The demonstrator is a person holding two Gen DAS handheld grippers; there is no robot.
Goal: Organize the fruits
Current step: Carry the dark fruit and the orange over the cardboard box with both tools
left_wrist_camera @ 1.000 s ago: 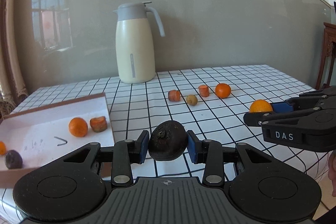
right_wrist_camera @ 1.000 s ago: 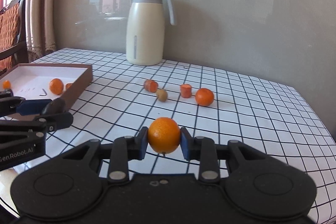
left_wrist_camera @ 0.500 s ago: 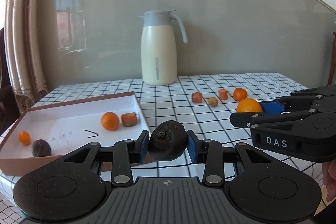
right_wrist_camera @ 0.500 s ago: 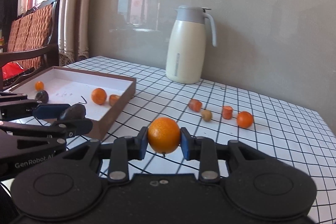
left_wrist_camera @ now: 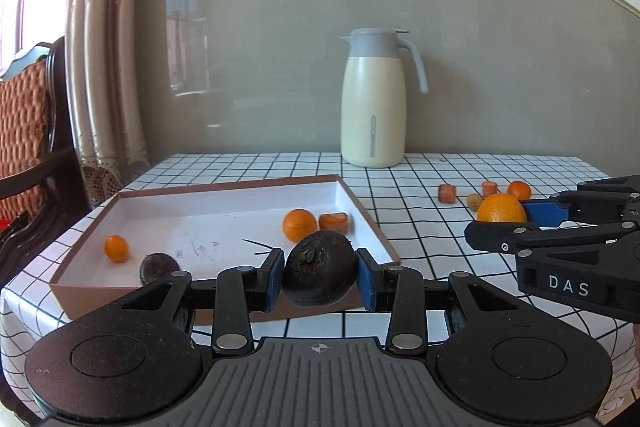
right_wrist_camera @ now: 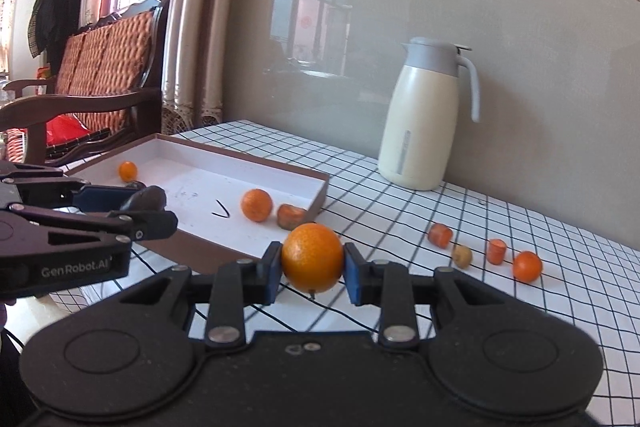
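item: we carry a dark wrinkled fruit (left_wrist_camera: 319,273) clamped in the left gripper (left_wrist_camera: 320,279), an orange (right_wrist_camera: 312,257) clamped in the right gripper (right_wrist_camera: 311,277); shallow box (left_wrist_camera: 362,213) at the table's left edge lies ahead-left, the left gripper nearer.

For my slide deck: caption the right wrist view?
Right gripper carrying an orange toward the shallow box on the checked table.
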